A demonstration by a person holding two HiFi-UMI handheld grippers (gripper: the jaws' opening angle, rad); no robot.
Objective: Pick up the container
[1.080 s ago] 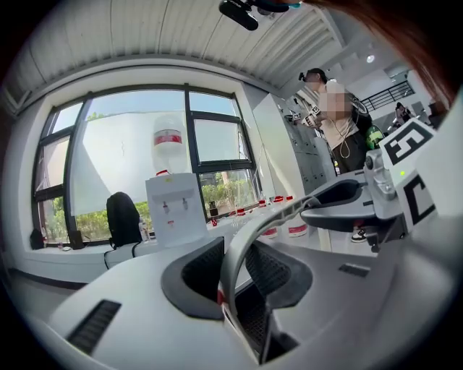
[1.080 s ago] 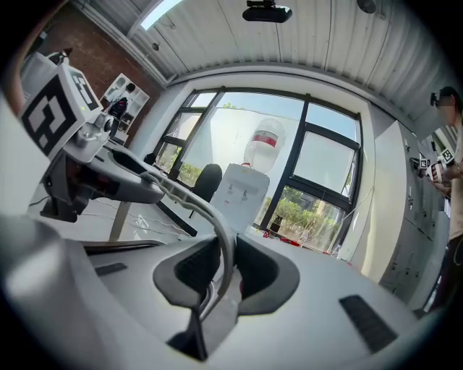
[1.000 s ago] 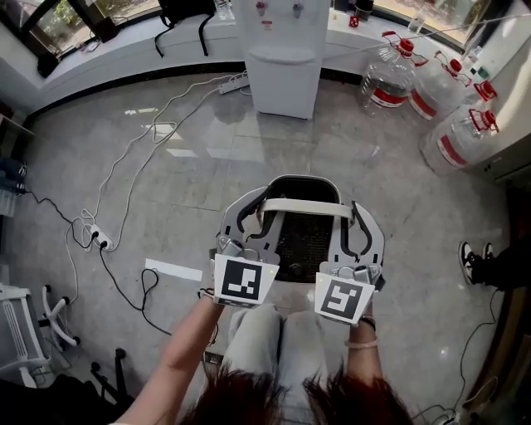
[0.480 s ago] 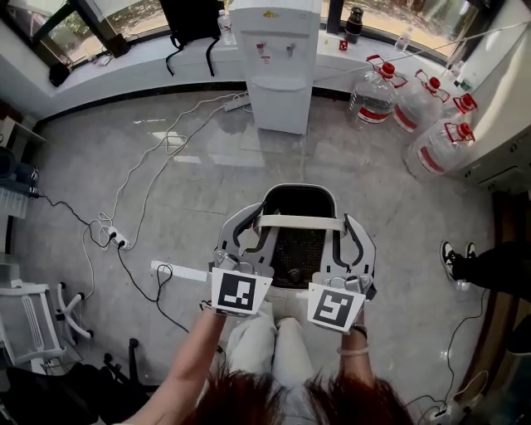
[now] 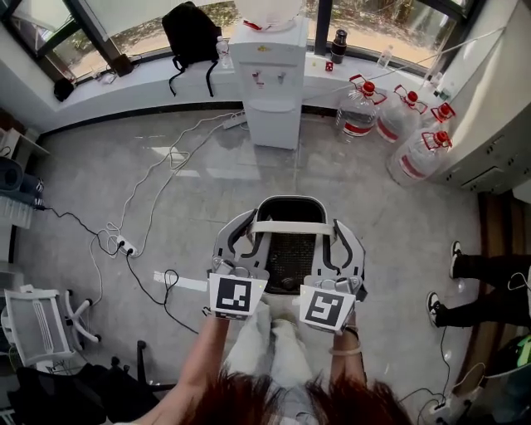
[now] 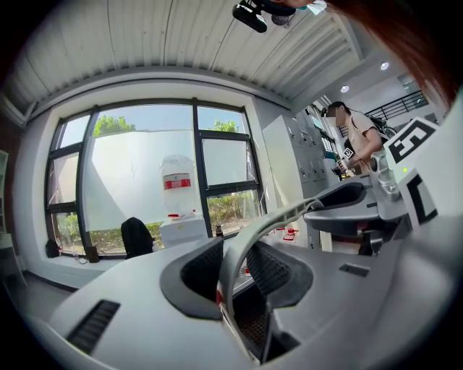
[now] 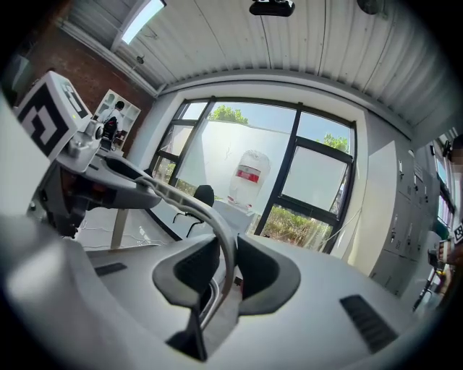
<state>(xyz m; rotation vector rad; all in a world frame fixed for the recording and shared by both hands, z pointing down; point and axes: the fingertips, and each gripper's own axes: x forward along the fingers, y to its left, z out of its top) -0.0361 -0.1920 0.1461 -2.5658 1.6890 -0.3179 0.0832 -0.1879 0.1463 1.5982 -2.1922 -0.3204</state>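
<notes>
Left hand-held gripper (image 6: pixel 233 278), right hand-held gripper (image 7: pixel 223 271) clamp one container (image 5: pixel 290 253).

A white water dispenser (image 5: pixel 272 93) stands by the window (image 5: pixel 377 15), a black backpack (image 5: pixel 192 31) on the sill (image 5: pixel 124 83) beside it. Clear red-capped water jugs (image 5: pixel 358 109) cluster near it; white cables (image 5: pixel 159 164) trail over the grey floor (image 5: pixel 398 226).

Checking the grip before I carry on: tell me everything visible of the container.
The container is a small upright basket: dark mesh walls, a pale rounded rim and a thin pale handle arching over its open top, seemingly plastic. Nothing shows inside. It hangs in the air before the person's legs, above the grey floor. The left gripper and the right gripper each clamp one end of the handle; nothing else touches it.
</notes>
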